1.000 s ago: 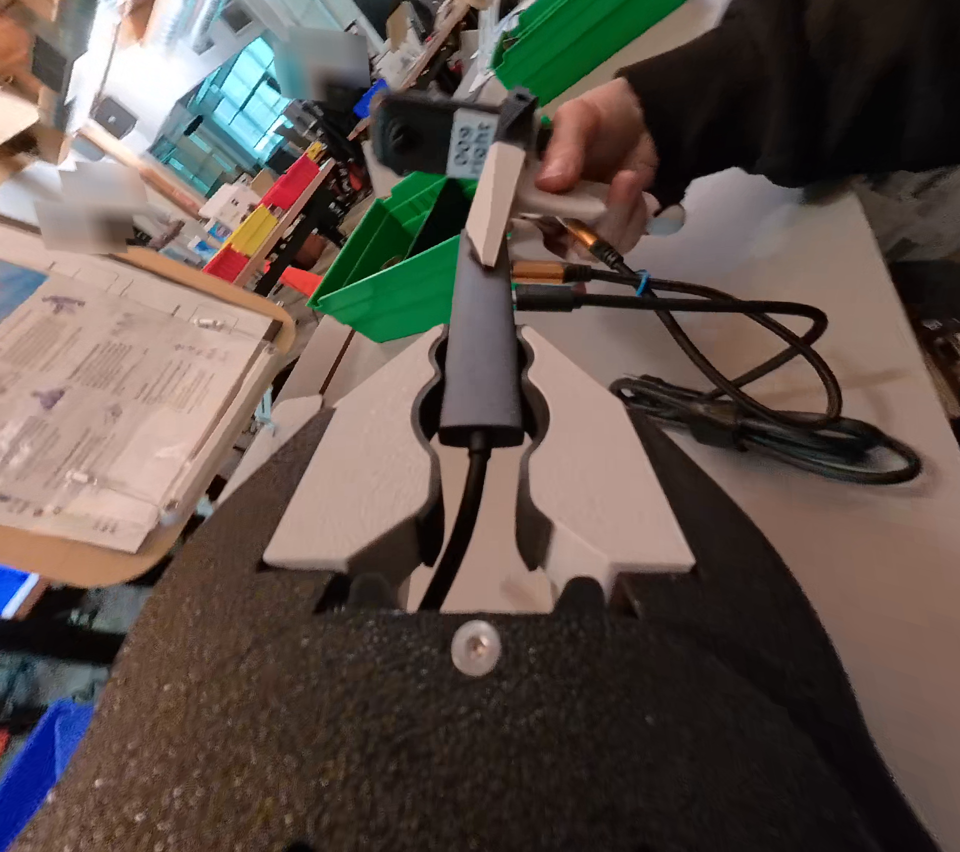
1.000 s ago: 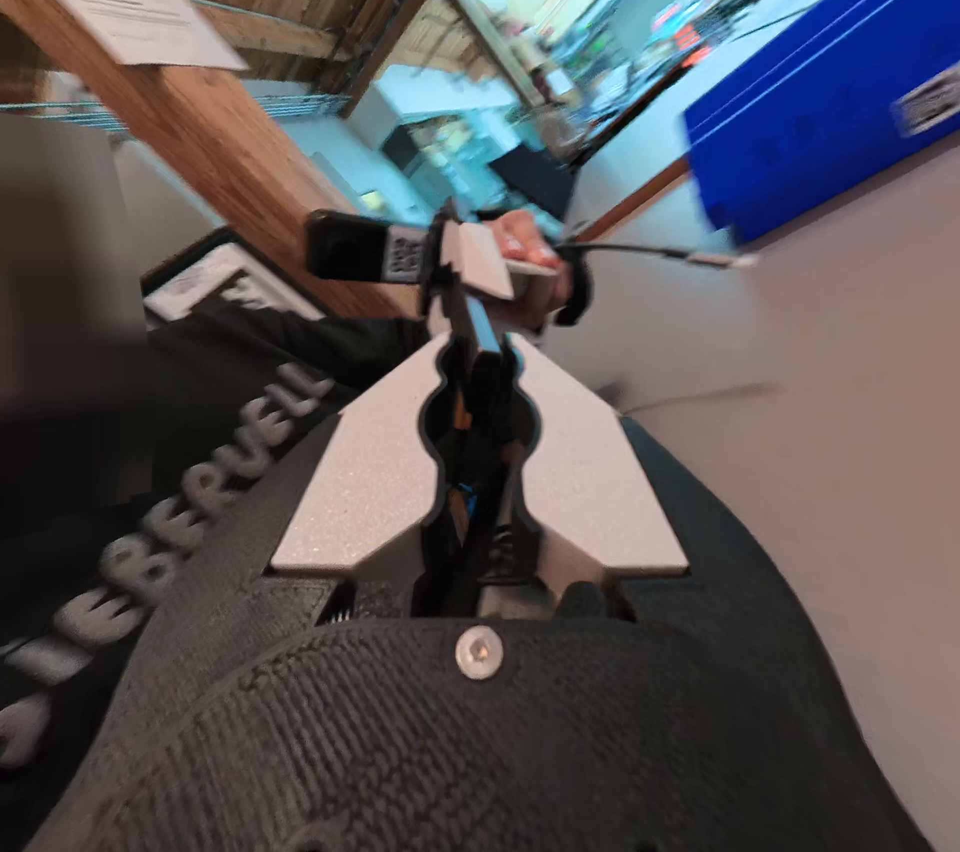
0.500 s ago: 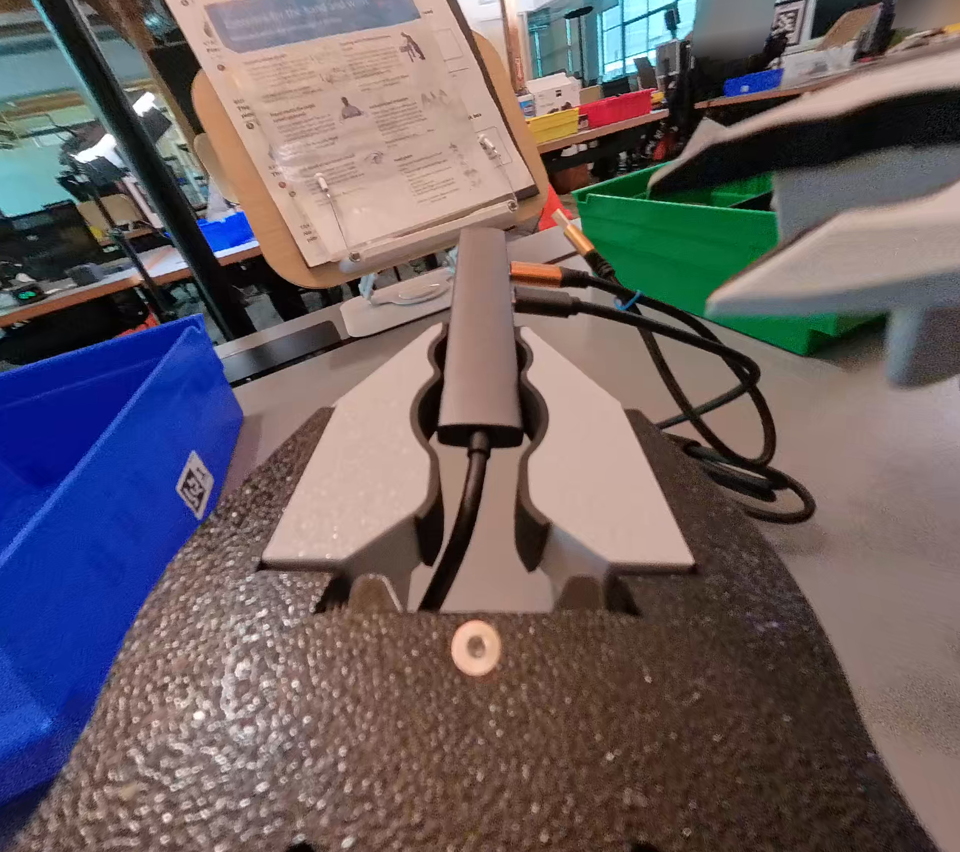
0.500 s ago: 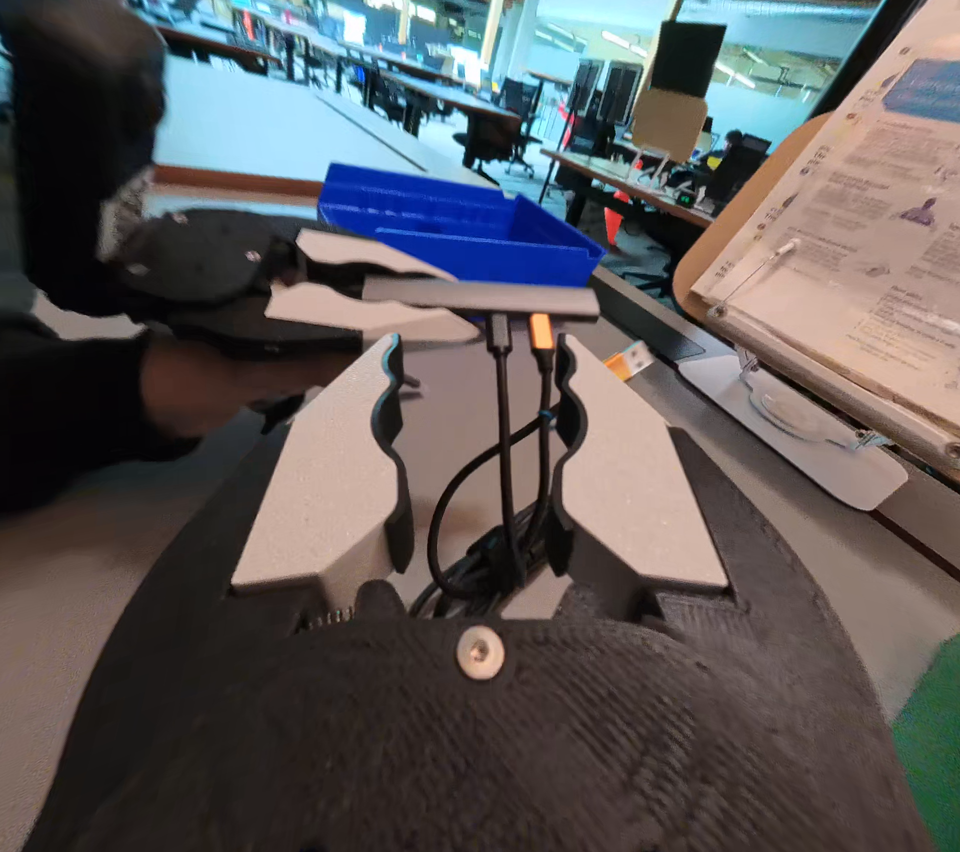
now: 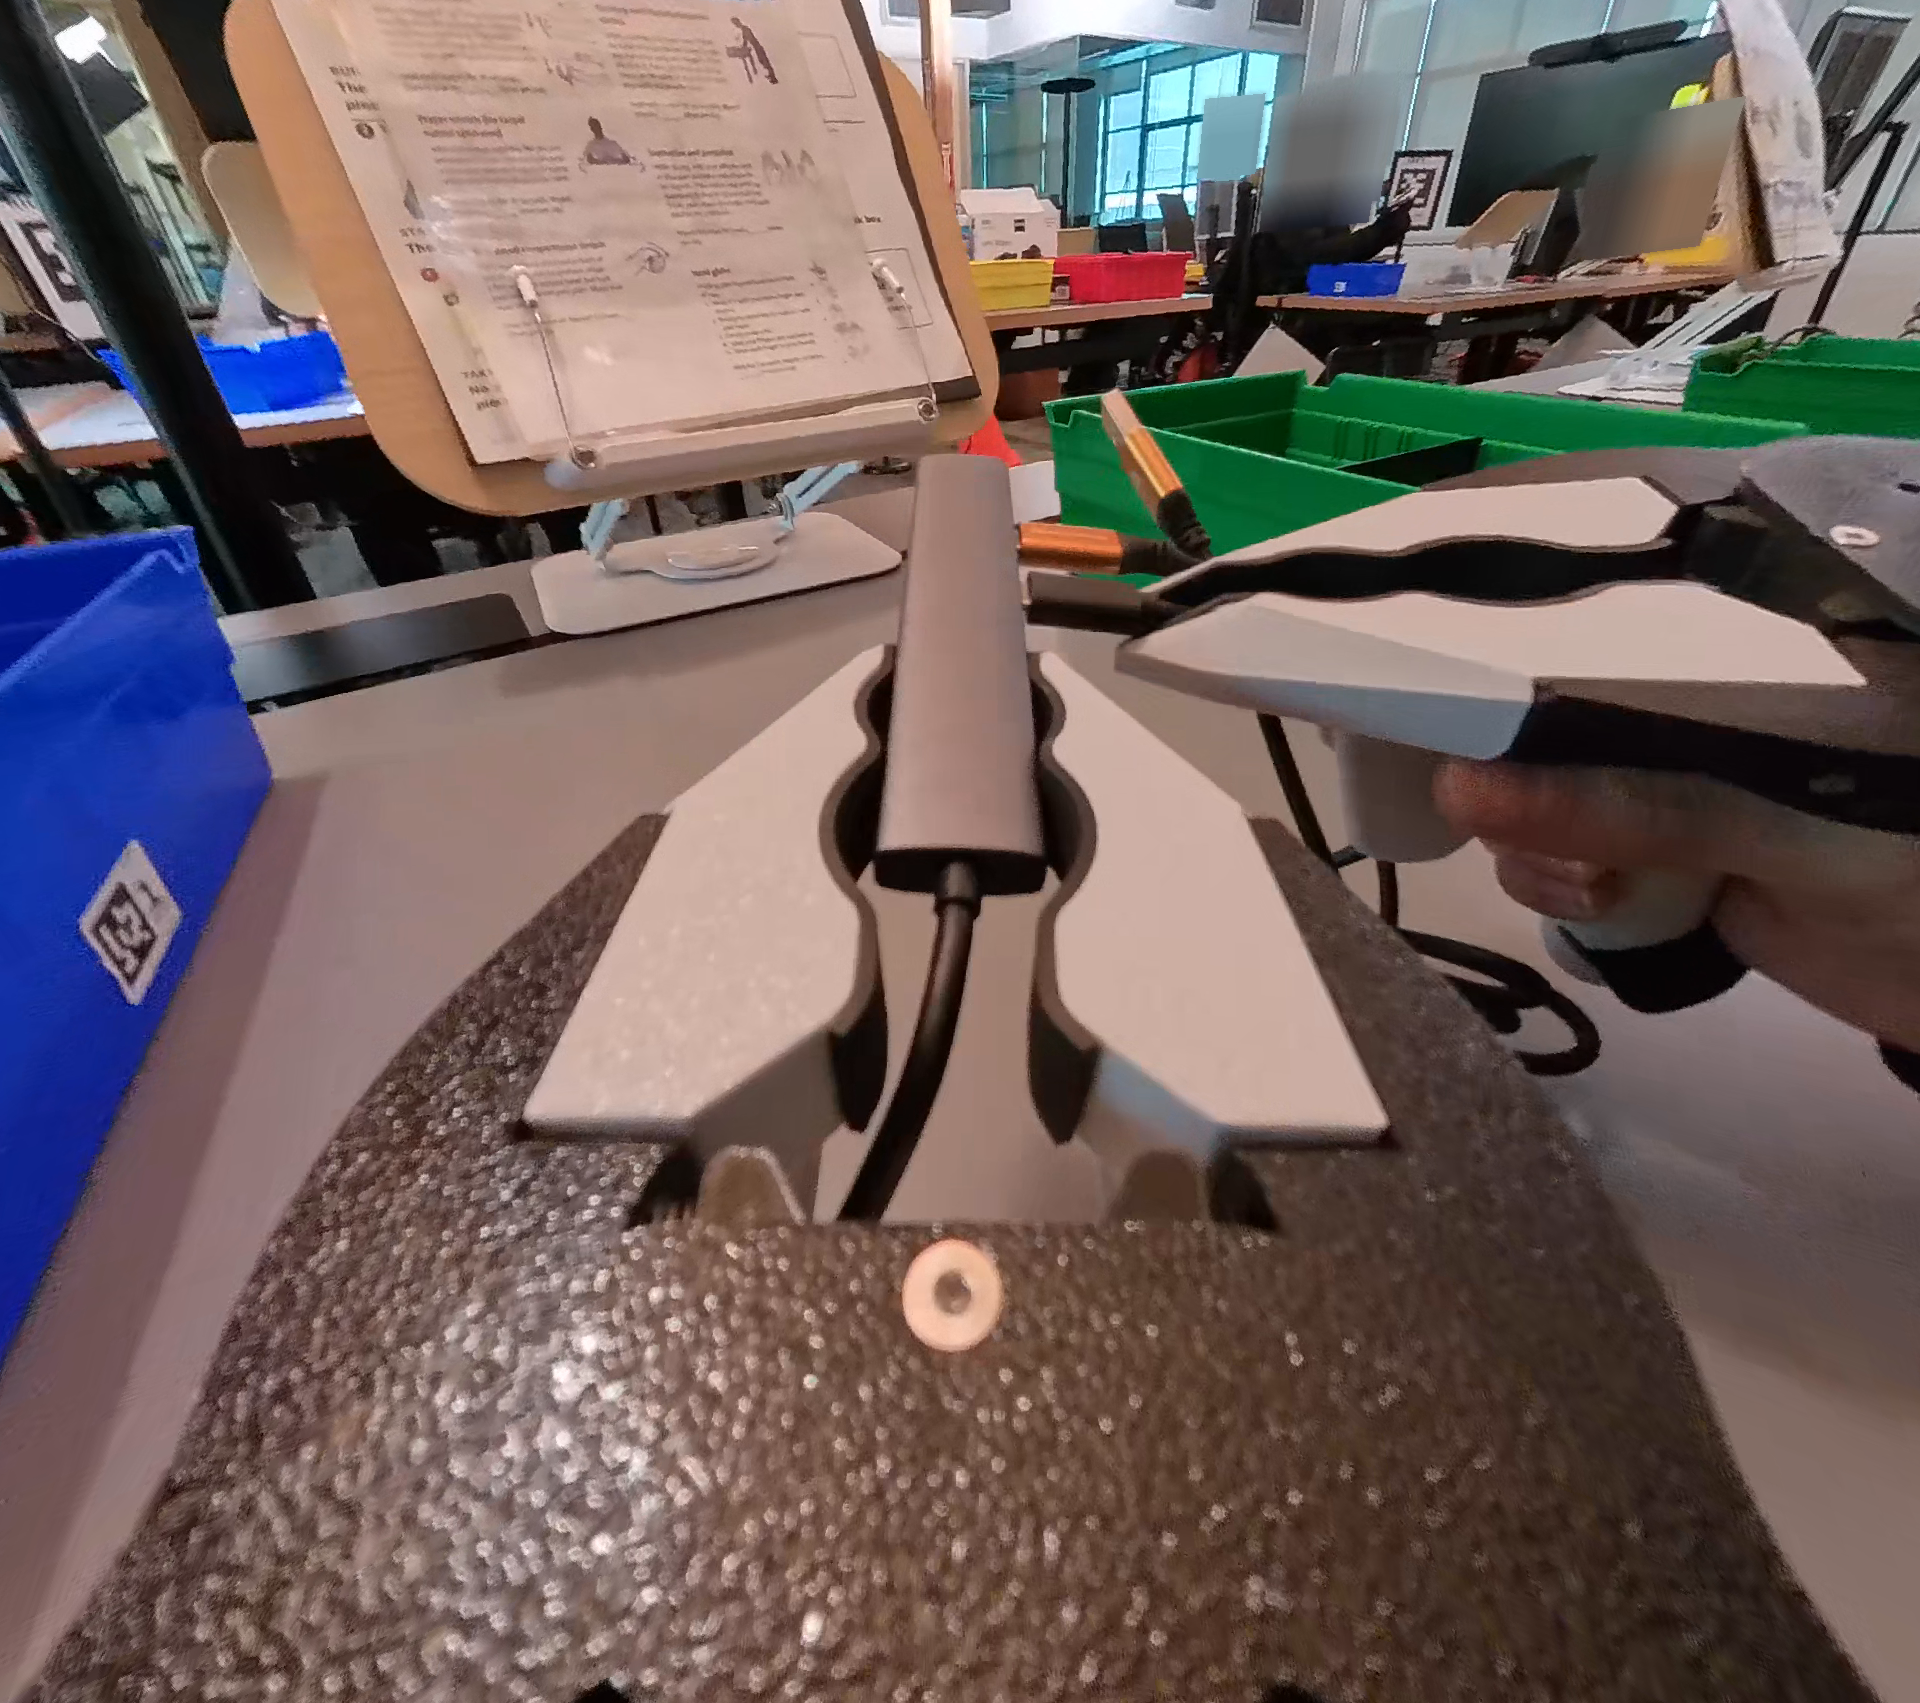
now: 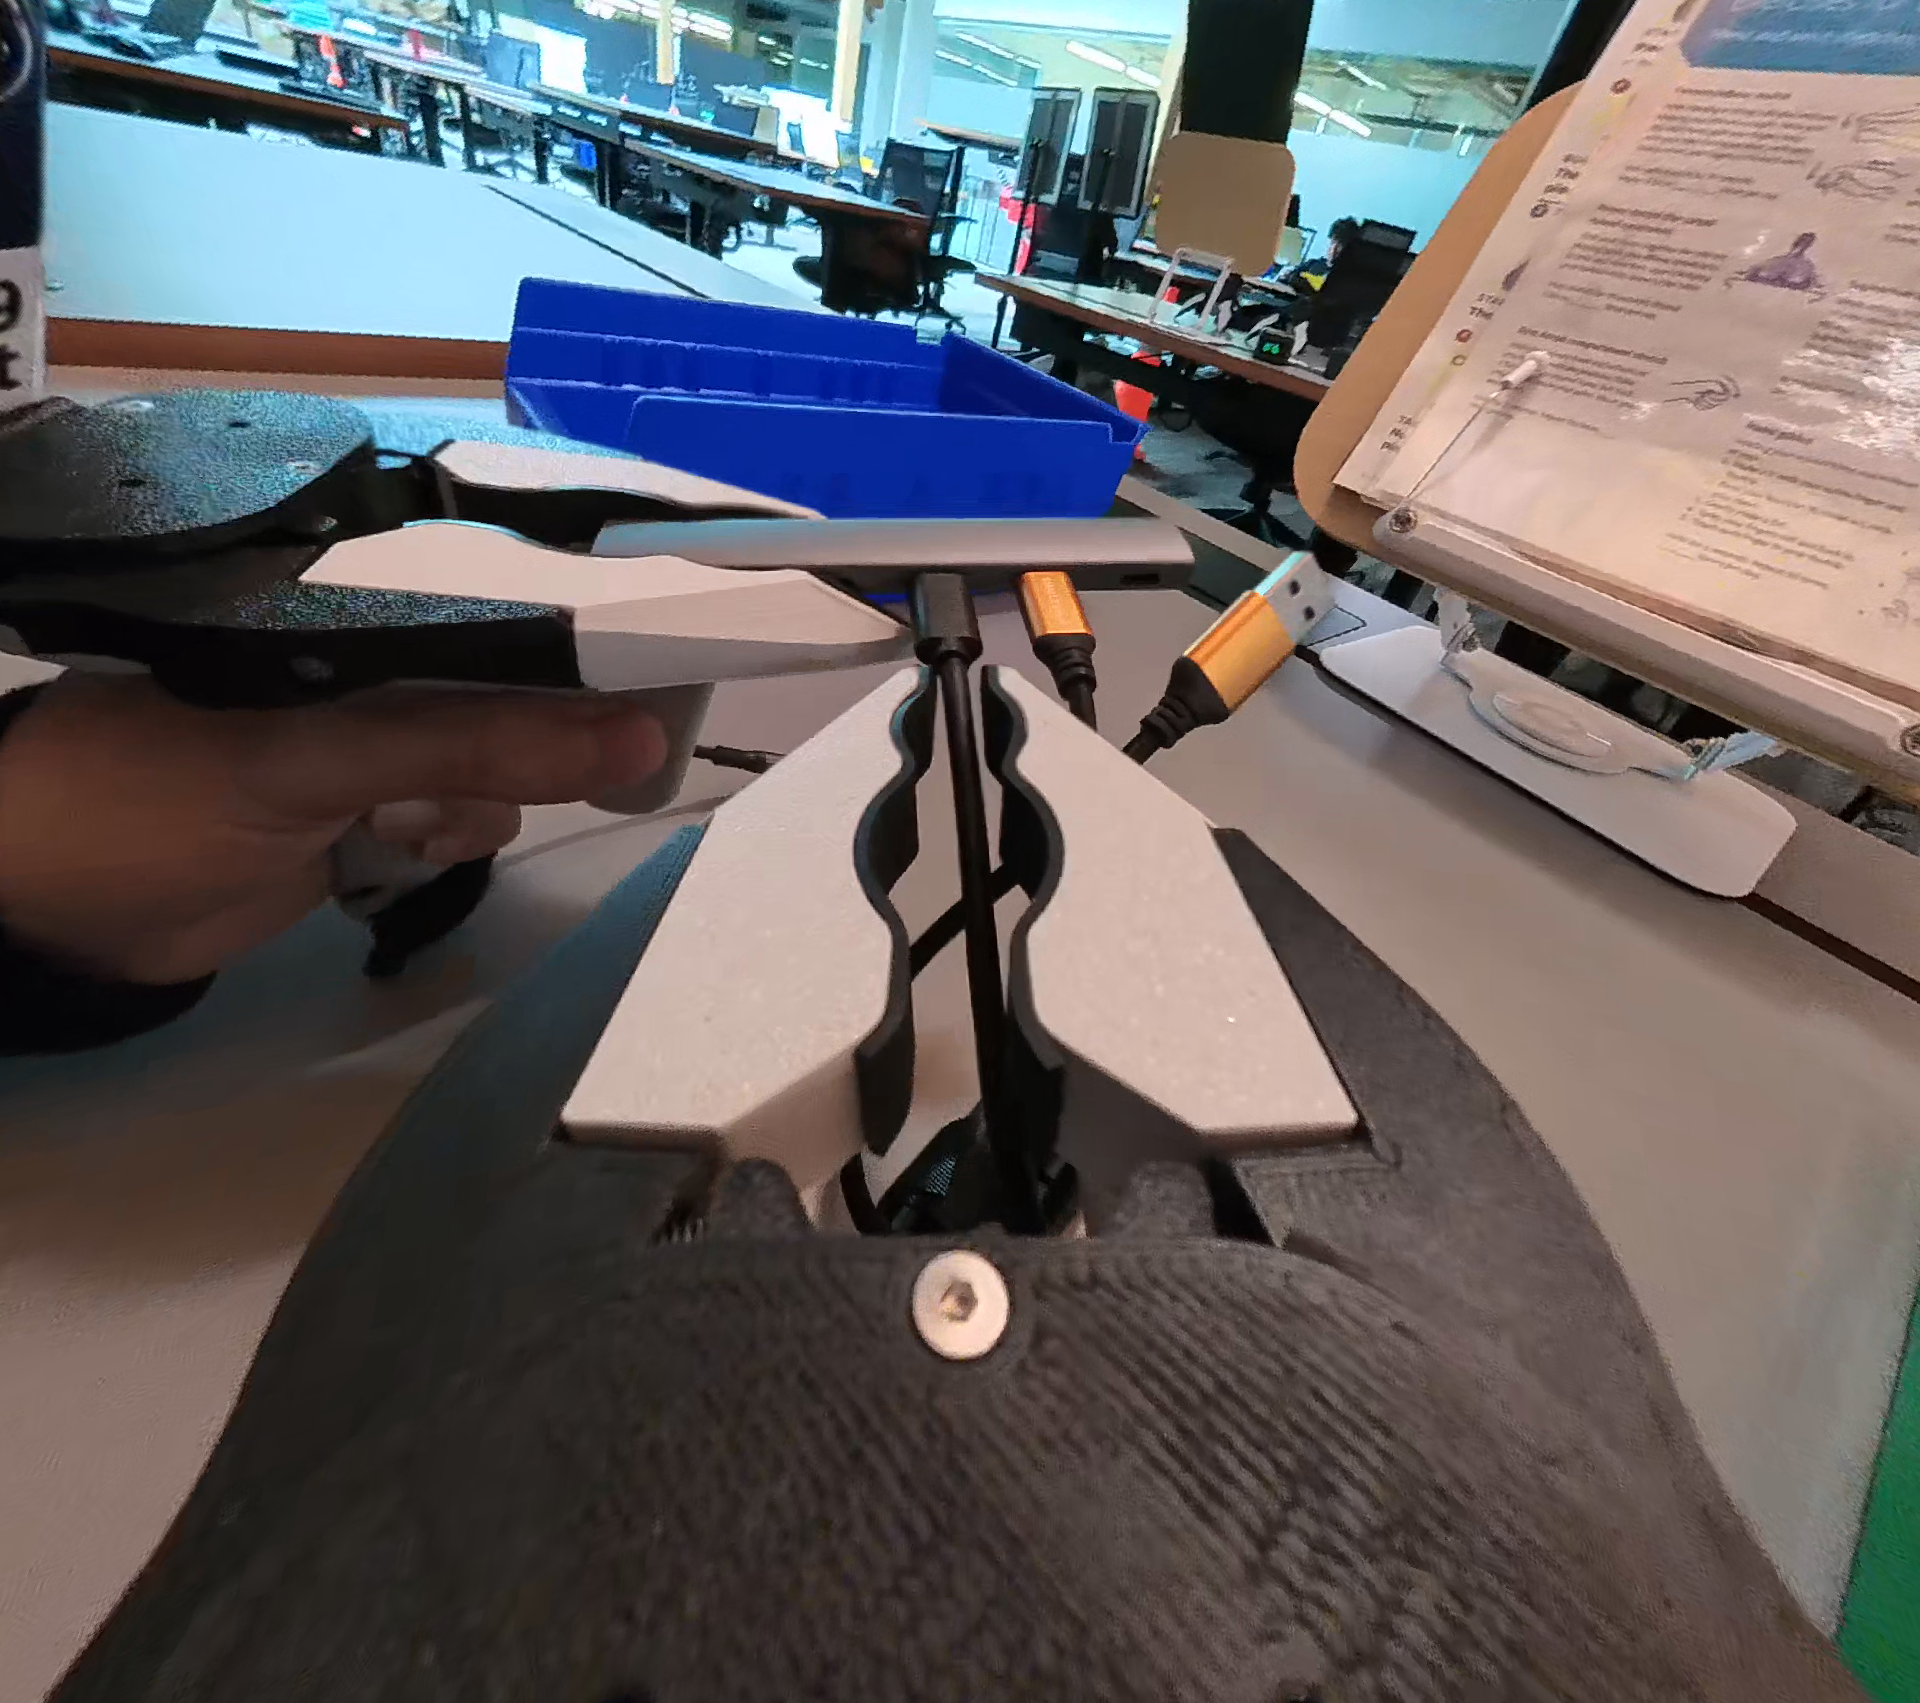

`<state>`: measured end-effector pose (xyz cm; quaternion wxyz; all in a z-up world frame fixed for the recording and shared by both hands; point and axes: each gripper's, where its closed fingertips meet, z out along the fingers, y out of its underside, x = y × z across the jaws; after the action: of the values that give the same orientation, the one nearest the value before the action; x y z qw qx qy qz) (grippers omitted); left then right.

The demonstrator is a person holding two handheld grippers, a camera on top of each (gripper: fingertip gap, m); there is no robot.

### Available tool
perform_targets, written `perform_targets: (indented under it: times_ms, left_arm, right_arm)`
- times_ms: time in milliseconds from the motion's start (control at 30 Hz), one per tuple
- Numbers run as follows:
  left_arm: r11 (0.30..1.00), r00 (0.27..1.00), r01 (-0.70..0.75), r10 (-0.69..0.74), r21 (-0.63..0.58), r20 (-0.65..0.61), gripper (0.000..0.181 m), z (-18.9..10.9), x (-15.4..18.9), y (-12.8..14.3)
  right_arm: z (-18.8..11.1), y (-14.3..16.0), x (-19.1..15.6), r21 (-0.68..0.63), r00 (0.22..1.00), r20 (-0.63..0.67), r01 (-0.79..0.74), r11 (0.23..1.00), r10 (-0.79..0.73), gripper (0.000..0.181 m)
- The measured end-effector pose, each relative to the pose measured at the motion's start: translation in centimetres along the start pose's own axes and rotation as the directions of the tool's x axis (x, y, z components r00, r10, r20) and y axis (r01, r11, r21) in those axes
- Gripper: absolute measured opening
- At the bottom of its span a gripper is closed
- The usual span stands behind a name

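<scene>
Above a grey table (image 5: 436, 780), the left gripper (image 5: 958, 666) is clamped on the rear part of a slim grey USB hub (image 5: 961, 645), which sticks out fwd past the fingertips; the hub's own black lead (image 5: 920, 1030) runs back btwn the fingers.

From the right side the right gripper (image 6: 948, 677) comes in w/ its fingers narrowed round a black cable (image 6: 971, 864), just behind the black plug (image 6: 943, 609) seated in the hub's side. Next port along holds an orange-sleeved plug (image 6: 1051, 609). A second orange-sleeved plug (image 6: 1252, 625) hangs loose, just beside the hub, not in any port.

In the left wrist view the right gripper's tips (image 5: 1153, 625) sit right at the hub's side, w/ a hand (image 5: 1621, 864) round its grip.

Nearby: blue bin (image 5: 94, 832) to the left, green bin (image 5: 1226, 458) behind right, and a doc stand holding a printed sheet (image 5: 582, 126) behind the hub. Cables coil (image 5: 1496, 988) on the table under the right gripper.
</scene>
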<state>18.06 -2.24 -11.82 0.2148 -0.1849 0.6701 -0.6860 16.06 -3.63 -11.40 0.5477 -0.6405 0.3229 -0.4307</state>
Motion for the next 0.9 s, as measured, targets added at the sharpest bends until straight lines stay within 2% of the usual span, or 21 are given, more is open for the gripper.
perform_targets:
  times_ms: [267, 633, 667, 700, 800, 900]
  left_arm:
    - [0.998, 0.998, 0.056, -0.056, -0.029, -0.014, 0.021, 0.26, -0.01, 0.69]
    - [0.998, 0.998, 0.056, -0.056, -0.016, -0.016, 0.021, 0.22, 0.10, 0.54]
    - [0.998, 0.998, 0.056, -0.056, -0.016, -0.014, 0.021, 0.21, 0.07, 0.53]
    - [0.998, 0.998, 0.055, -0.055, -0.017, -0.011, 0.021, 0.21, 0.02, 0.54]
    - [1.000, 1.000, 0.026, -0.026, -0.012, -0.016, 0.021, 0.17, 0.28, 0.42]
    - [1.000, 0.999, 0.020, -0.021, -0.001, -0.028, 0.021, 0.17, 0.66, 0.22]
  right_arm:
    - [0.09, 0.21, 0.32, 0.059, 0.992, -0.114, 0.060, 0.996, -0.053, 0.011]
    - [-0.08, 0.04, -0.01, 0.114, 0.998, -0.064, 0.012, 0.993, -0.004, 0.009]
    - [-0.11, -0.17, -0.56, 0.130, 1.000, -0.029, 0.014, 0.991, -0.010, 0.020]
    - [-0.14, -0.27, -0.65, 0.137, 1.000, -0.025, 0.004, 0.991, -0.001, 0.022]
    - [0.00, 0.36, -0.01, 0.087, 0.997, -0.076, 0.029, 0.996, -0.022, 0.011]
    - [-0.29, -0.07, 0.02, 0.124, 0.998, -0.069, 0.018, 0.992, -0.009, 0.010]
